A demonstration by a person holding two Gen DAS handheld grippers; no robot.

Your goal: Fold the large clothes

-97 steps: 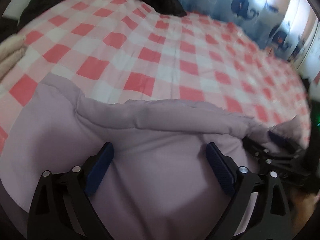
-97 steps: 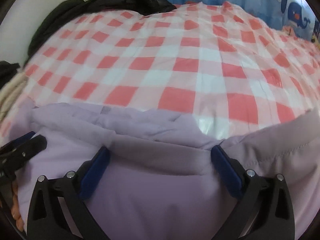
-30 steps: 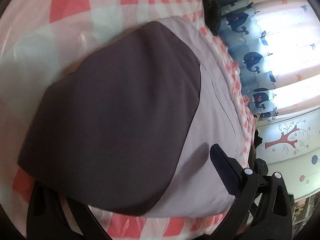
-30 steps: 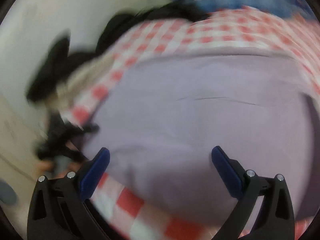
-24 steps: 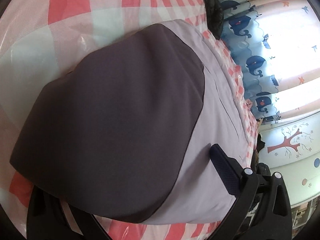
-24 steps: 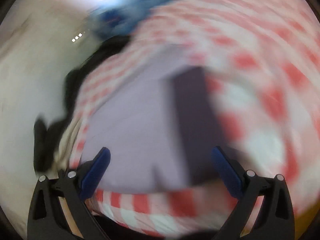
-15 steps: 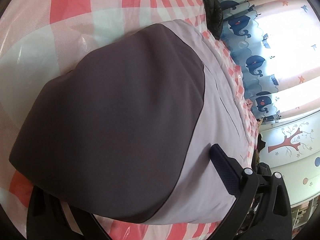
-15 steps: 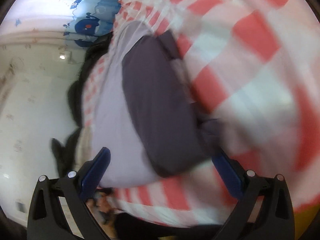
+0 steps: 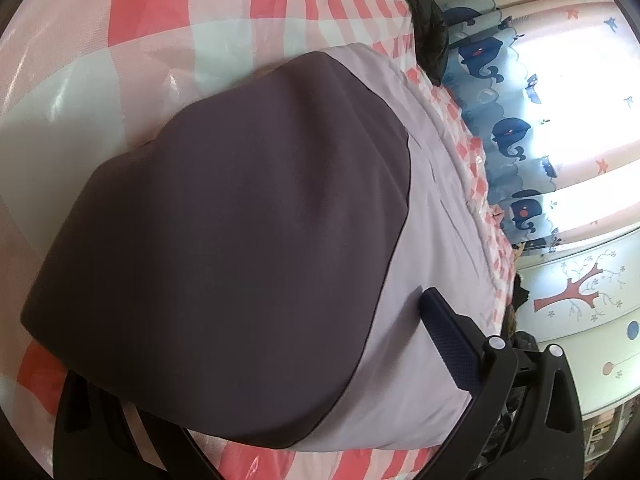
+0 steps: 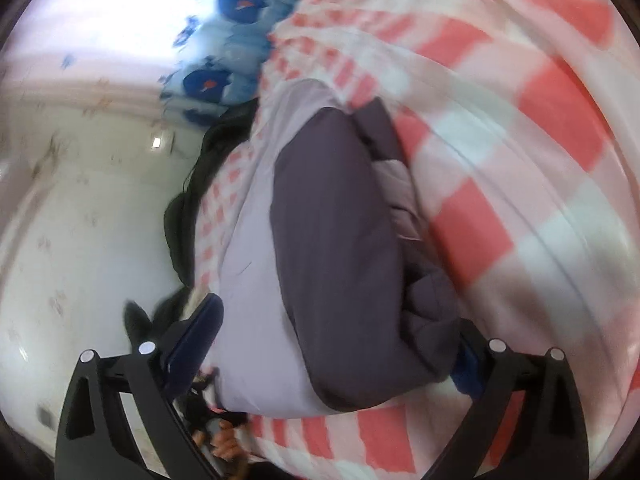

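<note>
A folded garment lies on the red-and-white checked bed cover [image 9: 180,12]: a dark grey-purple panel [image 9: 240,220] on top of lilac fabric [image 9: 448,208]. My left gripper [image 9: 308,312] is open wide at the garment's near edge. Its right finger [image 9: 444,340] rests beside the lilac part, and the dark panel hides its left finger. In the right wrist view the same garment [image 10: 332,240] bulges between the fingers of my right gripper [image 10: 336,316], which is open. Its left finger [image 10: 200,340] shows fully, while the dark fabric partly covers the other.
A black heap of clothing [image 9: 428,20] lies at the far edge of the bed, also in the right wrist view [image 10: 188,220]. Whale-print curtains [image 9: 512,132] hang by a bright window. A cabinet with a tree decal [image 9: 580,292] stands beyond the bed.
The right wrist view swung round from the lilac side to the garment's end, so the dark panel now sits between its fingers. The left gripper has hardly moved.
</note>
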